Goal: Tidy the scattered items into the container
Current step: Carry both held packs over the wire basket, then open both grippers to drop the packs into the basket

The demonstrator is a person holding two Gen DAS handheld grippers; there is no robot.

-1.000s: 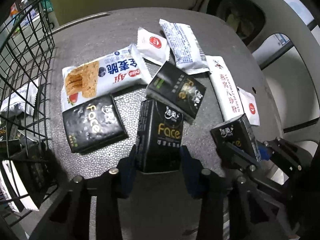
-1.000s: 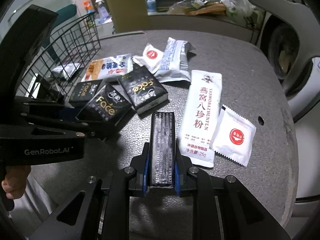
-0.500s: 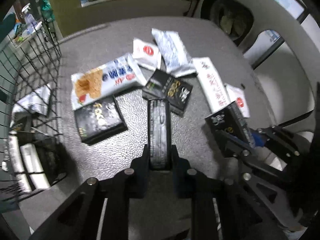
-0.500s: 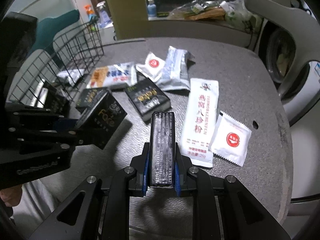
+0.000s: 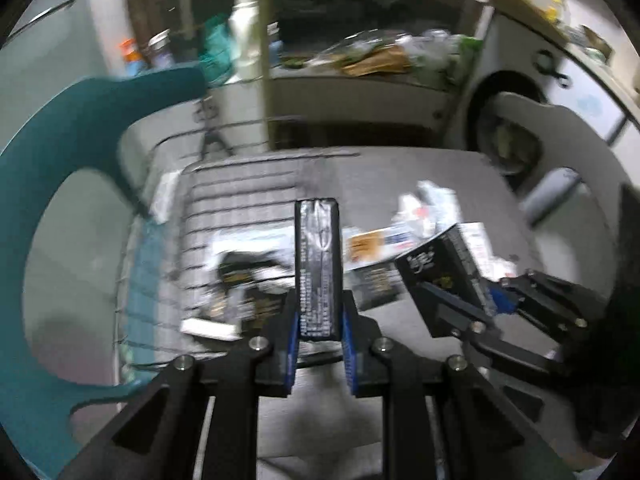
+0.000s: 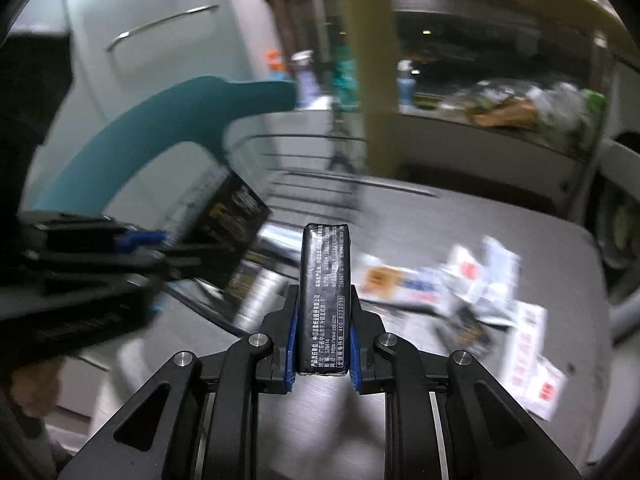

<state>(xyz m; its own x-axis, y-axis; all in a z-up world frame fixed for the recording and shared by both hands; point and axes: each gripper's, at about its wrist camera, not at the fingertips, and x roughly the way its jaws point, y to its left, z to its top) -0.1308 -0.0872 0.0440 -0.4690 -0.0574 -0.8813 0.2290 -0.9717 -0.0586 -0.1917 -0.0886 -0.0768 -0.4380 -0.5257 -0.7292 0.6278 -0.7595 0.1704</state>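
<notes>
My left gripper [image 5: 319,320] is shut on a black tissue pack [image 5: 318,268], held edge-on above the near side of the wire basket [image 5: 240,200]. My right gripper [image 6: 323,328] is shut on a second black tissue pack [image 6: 325,292], also lifted off the table. In the left wrist view the right gripper's pack [image 5: 440,264] hangs at the right; in the right wrist view the left gripper's pack [image 6: 228,232] shows at the left, near the basket rim [image 6: 304,156]. Snack packets [image 6: 460,284] lie scattered on the grey table [image 6: 480,220]. Both views are blurred.
The basket holds several packs and white packets [image 5: 248,248]. A teal chair back [image 5: 80,128] curves behind the basket at the left. A white chair [image 5: 560,136] stands at the table's right. A cluttered counter [image 5: 380,60] lies beyond.
The left gripper shut on its tissue pack. Both grippers have lifted their packs and swung left toward the basket; the views now look level instead of down at the table.
</notes>
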